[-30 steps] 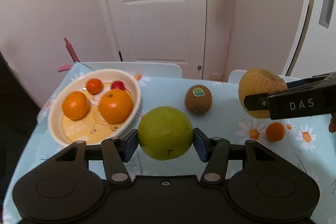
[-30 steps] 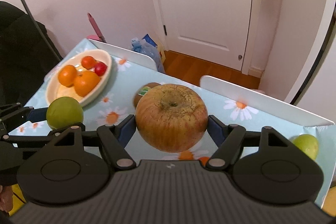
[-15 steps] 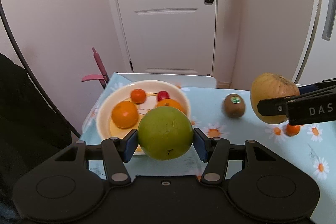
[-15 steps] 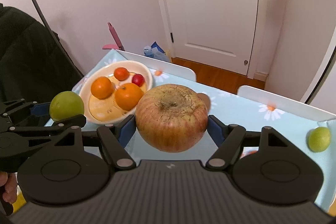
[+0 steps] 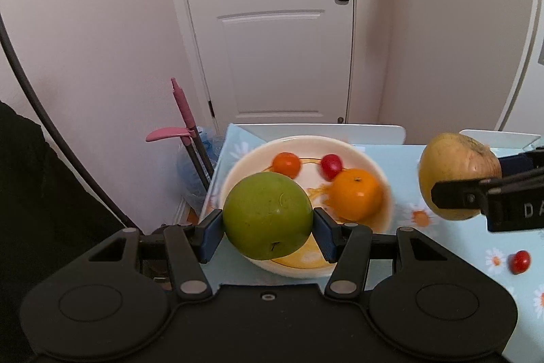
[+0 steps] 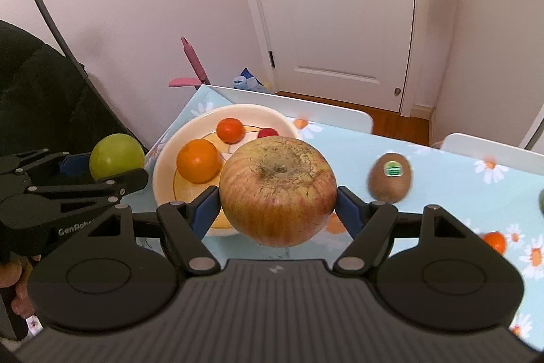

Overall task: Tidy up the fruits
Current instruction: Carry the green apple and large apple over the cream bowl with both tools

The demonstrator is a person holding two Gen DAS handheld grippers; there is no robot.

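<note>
Here a smooth, round green apple (image 5: 268, 216) is clamped between the blue pads of the left gripper (image 5: 268, 227), above the glossy cream bowl (image 5: 370, 163). A larger, russeted red-yellow apple (image 6: 278, 191) is gripped by the wider-set right gripper (image 6: 278, 210) near the bowl's rim. A fuzzy kiwi (image 6: 390, 177) lies on the daisy-print cloth (image 6: 442, 172).

white "da" printed on the black side of the right gripper (image 5: 459, 193), cut off by the frame edge in the left wrist view. grey "genrobo" along the black arm of the left gripper (image 6: 112, 165), hidden past that point behind the near gripper's body in the right wrist view. small green round sticker on the kiwi (image 6: 391, 177), lettering too blurred to read. nothing else legible.
</note>
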